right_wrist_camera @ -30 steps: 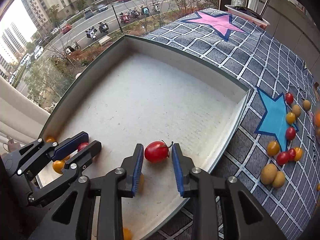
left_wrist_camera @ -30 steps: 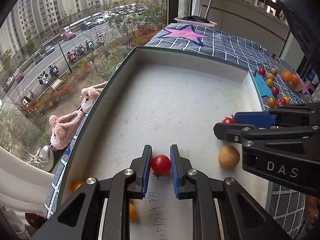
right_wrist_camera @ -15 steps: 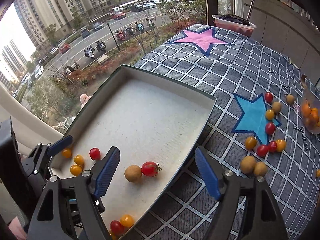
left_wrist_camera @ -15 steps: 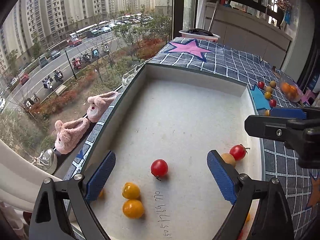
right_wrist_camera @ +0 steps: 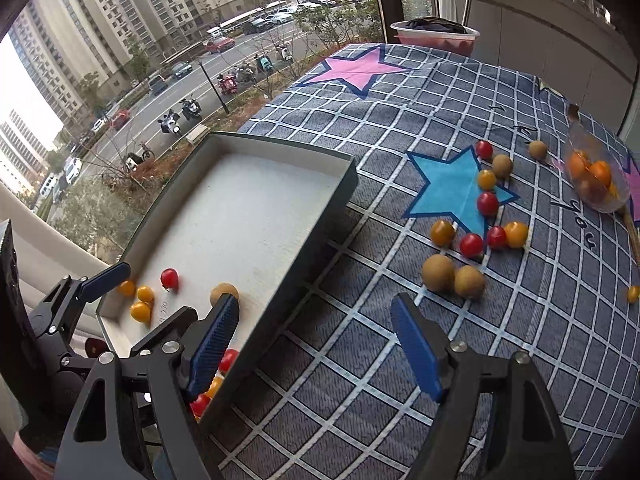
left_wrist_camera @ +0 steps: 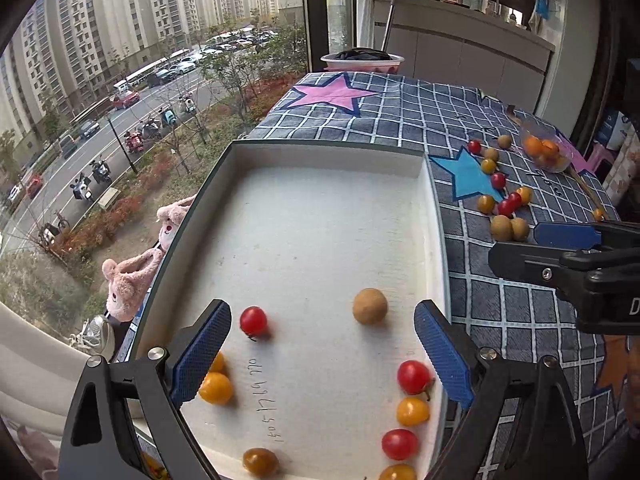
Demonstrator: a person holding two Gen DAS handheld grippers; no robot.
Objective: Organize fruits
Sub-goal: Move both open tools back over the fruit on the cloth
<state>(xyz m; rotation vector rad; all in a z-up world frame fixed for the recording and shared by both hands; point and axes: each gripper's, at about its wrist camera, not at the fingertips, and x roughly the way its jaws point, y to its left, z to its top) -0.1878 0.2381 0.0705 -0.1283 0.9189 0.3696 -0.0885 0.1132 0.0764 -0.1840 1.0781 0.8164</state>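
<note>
A shallow white box (left_wrist_camera: 320,152) with dark green walls (right_wrist_camera: 288,264) lies on a checked cloth. Inside it lie a red tomato (left_wrist_camera: 253,320), a brown longan (left_wrist_camera: 370,306), yellow tomatoes (left_wrist_camera: 215,388) and more red ones (left_wrist_camera: 413,376). My left gripper (left_wrist_camera: 322,348) is open and empty above the box's near end. My right gripper (right_wrist_camera: 314,344) is open and empty, raised over the box's right wall and the cloth; it also shows in the left wrist view (left_wrist_camera: 568,248). Loose tomatoes (right_wrist_camera: 471,245) and two longans (right_wrist_camera: 438,272) lie on the cloth by a blue star.
A clear plastic bag of orange fruits (right_wrist_camera: 596,176) lies at the far right. A pink-and-white tub (right_wrist_camera: 434,34) stands at the cloth's far edge by the window. Pink slippers (left_wrist_camera: 132,276) lie left of the box, outside the glass.
Both grippers opened and let go of their red tomatoes into the box, then pulled back and up. The right gripper swung right, over the cloth.
</note>
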